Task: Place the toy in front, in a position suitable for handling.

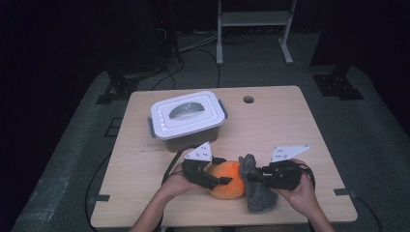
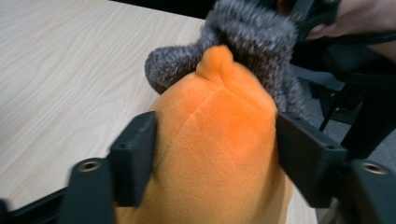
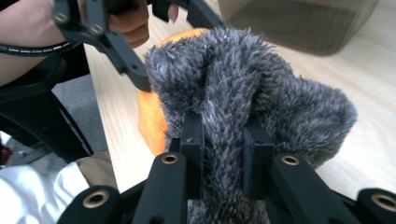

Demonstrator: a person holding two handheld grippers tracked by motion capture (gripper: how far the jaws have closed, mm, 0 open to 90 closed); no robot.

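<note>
From above, the left gripper (image 1: 220, 181) and right gripper (image 1: 255, 177) meet near the table's (image 1: 270, 125) front edge, where an orange plush toy (image 1: 226, 182) touches a grey furry toy (image 1: 258, 188). The left gripper view shows its jaws pressing the orange plush's sides — grey fur just behind. The right gripper view shows its jaws pinching a fold of grey fur.

Dim room around a brightly lit table (image 1: 290, 125), soft shadows, near fingers blurred in both gripper views
</note>
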